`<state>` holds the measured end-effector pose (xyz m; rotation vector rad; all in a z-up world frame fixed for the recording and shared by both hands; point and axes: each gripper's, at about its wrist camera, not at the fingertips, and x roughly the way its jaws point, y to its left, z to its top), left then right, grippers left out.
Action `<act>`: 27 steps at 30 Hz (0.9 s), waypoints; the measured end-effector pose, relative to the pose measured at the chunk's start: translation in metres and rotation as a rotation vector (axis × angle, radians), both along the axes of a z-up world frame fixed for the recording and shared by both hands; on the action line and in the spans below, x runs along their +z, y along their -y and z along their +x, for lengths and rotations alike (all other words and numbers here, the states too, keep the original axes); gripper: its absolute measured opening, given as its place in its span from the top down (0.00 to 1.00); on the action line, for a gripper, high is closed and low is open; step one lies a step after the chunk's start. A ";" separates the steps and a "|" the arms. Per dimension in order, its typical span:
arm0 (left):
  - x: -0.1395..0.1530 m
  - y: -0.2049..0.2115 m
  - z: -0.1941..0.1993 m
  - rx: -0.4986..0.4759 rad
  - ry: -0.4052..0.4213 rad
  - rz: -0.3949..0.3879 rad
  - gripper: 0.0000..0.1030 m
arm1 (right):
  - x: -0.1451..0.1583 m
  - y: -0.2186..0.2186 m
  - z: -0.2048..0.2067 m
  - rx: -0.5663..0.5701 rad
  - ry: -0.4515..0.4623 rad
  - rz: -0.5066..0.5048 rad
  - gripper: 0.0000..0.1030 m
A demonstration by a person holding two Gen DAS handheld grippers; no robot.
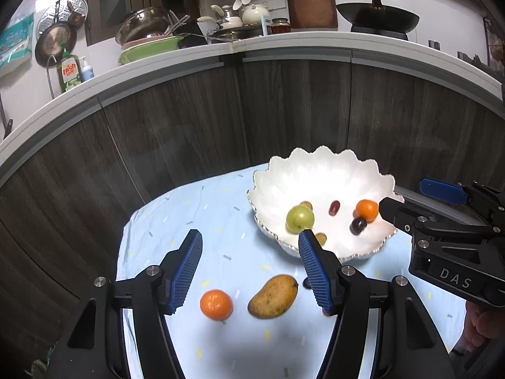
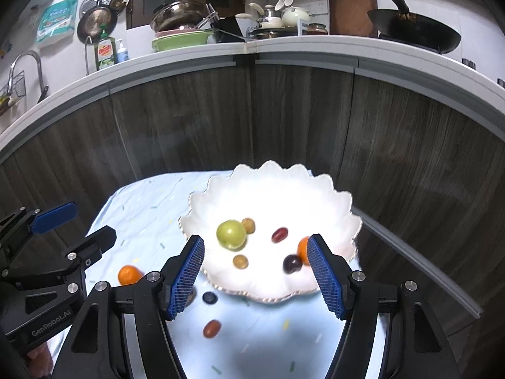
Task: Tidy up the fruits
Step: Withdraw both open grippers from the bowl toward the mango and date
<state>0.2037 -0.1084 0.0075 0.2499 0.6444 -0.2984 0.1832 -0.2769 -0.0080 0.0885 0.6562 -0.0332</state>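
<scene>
A white scalloped bowl stands on a light blue cloth and holds a green apple, an orange, a red grape, a dark plum and small brown fruits. On the cloth lie another orange, a mango, a dark grape and a red grape. My left gripper hangs open over the orange and mango. My right gripper hangs open over the bowl's near rim, nothing between its fingers.
The cloth-covered table stands against dark wood cabinet fronts. Above runs a white counter crowded with dishes, a wok, a cutting board and a soap bottle. A hand shows at the lower right in the left wrist view.
</scene>
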 end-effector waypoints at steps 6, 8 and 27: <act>-0.016 -0.004 -0.008 -0.026 -0.025 0.001 0.39 | -0.014 -0.007 -0.008 0.011 -0.024 0.009 0.34; -0.022 -0.005 -0.009 -0.036 -0.034 0.001 0.39 | -0.019 -0.009 -0.008 0.014 -0.032 0.007 0.34; -0.082 -0.009 0.006 -0.153 -0.124 0.037 0.39 | -0.079 -0.024 0.000 0.027 -0.143 0.000 0.34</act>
